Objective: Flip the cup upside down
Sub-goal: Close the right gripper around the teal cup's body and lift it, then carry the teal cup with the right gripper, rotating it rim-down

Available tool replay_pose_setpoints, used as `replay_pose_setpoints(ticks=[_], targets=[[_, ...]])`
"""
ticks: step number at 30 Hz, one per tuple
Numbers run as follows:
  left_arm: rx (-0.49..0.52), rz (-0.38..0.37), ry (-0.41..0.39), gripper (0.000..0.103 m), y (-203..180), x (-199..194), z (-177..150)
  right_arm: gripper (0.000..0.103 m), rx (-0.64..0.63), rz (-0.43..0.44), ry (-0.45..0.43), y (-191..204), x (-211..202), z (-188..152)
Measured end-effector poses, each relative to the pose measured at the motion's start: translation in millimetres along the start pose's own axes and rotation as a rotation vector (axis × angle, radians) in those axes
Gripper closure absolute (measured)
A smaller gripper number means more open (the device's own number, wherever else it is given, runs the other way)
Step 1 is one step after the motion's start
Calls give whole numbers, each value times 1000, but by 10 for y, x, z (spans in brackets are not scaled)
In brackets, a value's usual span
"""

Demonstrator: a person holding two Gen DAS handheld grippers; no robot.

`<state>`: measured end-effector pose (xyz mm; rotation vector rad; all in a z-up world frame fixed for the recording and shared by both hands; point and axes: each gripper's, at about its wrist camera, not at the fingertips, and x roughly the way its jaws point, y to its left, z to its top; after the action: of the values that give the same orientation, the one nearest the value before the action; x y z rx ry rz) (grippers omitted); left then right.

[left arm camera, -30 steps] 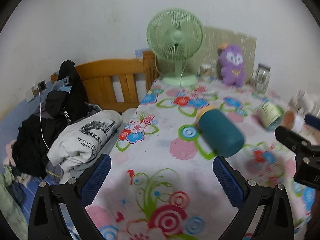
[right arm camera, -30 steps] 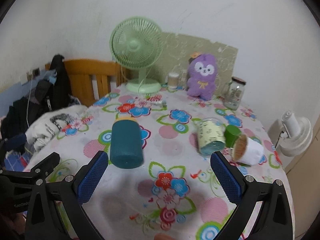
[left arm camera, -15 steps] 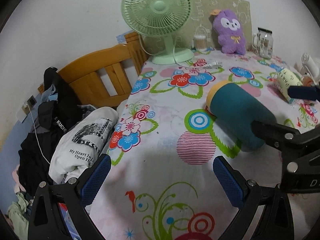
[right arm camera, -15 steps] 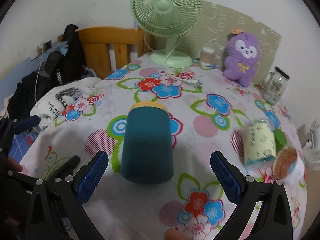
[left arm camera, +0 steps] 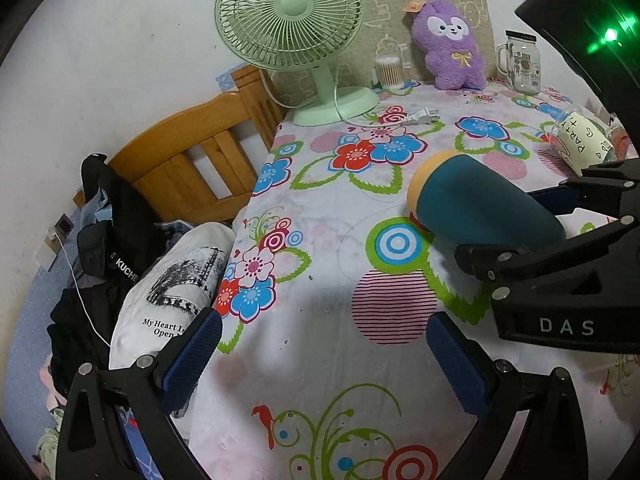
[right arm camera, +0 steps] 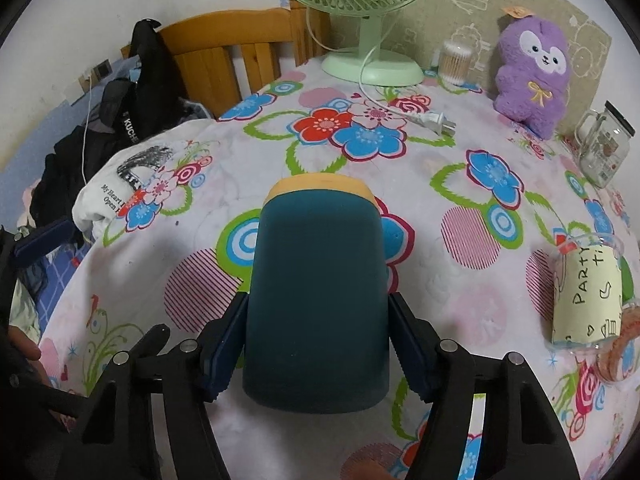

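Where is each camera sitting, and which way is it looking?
Left wrist: sits on the left gripper, looking across the flowered table toward the green fan; its two blue-padded fingers show, wide open, and the right gripper reaches in from the right.
Right wrist: sits on the right gripper, looking along the lying teal cup toward the fan; its fingers press the cup's two sides.
Both views share the cup, fan, purple plush, glass jar and party cup.
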<state>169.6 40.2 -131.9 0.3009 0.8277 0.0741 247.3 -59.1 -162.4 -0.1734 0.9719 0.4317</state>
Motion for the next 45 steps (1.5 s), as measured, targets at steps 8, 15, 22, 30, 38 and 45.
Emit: replay_pose_setpoints(ticks=[8,15,22,30,38,45], targets=[[-16,-16,-11,0,3,-100,-46,34,42,77,-27,-83,-208,-62],[-28,-61,-44,0,-59,-384,-169,34,84,72,-97,-205,-662,-314],[-49,-156,-76,0,-238,-701,-311,34,87,-29,-139,-251,-1100,-782],[-73,-229,-82,0,-537,-922,-493,34,137,-134,-114,-307,-1122,-1126],[-77,-239,-32,0,-800,-934,-668,34,162,-209,-58,-293,-916,-1326],[-84,-238,-25,0,-847,-939,-672,34,168,-235,-55,-331,-933,-1399]])
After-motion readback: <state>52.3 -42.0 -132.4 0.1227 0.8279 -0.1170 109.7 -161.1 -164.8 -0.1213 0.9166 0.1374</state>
